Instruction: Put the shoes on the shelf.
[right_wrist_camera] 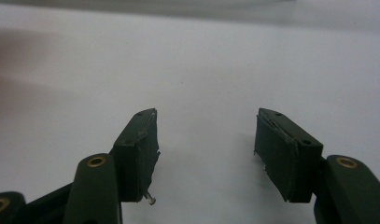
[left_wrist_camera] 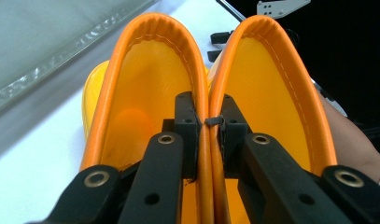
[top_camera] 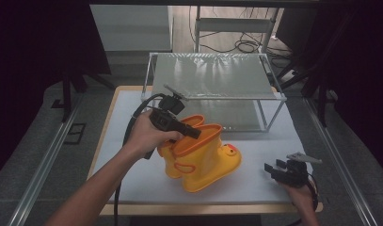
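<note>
Two yellow boots point(top_camera: 203, 157) with orange rims, tilted, pinched together at the cuffs by the left claw point(left_wrist_camera: 208, 123); right claw point(right_wrist_camera: 204, 149) rests wide, empty, low beside them.

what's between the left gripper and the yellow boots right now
Nothing. The left gripper is shut on the two touching orange rims of the yellow boots, one jaw inside each boot opening, pinching both together.

Dim, soft-focus, dark surroundings
</note>
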### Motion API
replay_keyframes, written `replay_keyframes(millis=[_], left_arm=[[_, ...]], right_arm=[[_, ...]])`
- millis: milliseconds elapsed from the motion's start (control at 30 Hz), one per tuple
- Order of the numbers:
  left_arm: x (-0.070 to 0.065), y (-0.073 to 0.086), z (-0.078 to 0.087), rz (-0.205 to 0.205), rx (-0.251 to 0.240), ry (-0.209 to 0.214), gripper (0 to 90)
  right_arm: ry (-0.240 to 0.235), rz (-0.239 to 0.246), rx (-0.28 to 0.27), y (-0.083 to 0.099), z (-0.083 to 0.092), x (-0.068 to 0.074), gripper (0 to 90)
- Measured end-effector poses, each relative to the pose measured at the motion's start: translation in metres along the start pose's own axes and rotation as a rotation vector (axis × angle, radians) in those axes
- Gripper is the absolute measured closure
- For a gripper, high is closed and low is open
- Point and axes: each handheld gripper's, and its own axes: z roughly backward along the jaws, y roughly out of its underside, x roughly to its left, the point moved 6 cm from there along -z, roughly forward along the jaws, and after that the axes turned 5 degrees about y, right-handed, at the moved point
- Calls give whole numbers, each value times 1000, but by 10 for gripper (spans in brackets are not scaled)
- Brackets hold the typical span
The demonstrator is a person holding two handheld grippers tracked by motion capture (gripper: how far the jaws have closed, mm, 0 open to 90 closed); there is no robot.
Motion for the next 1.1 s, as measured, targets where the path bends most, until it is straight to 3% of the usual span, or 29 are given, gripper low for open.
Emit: replay_keyframes(millis=[467, 600, 933, 1100], left_arm=[[-24, -42, 5, -55, -25, 15, 815], [-31, -52, 5, -53, -48, 25, 815], [-42, -83, 12, -59, -51, 28, 816], [-44, -100, 18, -59, -60, 11, 816]], right_arm=[[7, -20, -3, 0, 1, -4, 390], [6, -20, -4, 0, 1, -4, 389], [2, -25, -4, 0, 0, -2, 389], [2, -21, -9, 0, 0, -3, 390]])
